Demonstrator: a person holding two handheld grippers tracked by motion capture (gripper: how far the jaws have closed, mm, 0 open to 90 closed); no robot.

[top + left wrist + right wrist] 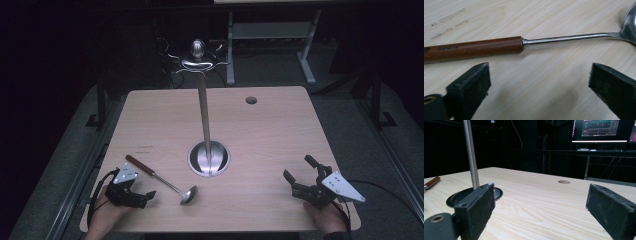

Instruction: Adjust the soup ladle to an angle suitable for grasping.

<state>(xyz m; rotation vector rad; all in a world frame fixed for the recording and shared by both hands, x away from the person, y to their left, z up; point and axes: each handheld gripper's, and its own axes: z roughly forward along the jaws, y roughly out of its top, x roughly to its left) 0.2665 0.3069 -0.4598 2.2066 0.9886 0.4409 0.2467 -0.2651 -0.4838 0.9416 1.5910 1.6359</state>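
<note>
Up close, ladle bowl cut off at frame edge, beyond spread, empty left hand-held gripper.

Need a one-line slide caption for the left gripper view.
Open left hand-held gripper poised just short of a wooden-handled ladle lying on the table.

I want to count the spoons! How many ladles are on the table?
1. The ladle lies flat on the table, near its front left corner, just beyond the open left gripper, wooden handle toward the back left, bowl toward the front. None seems hidden.
</note>
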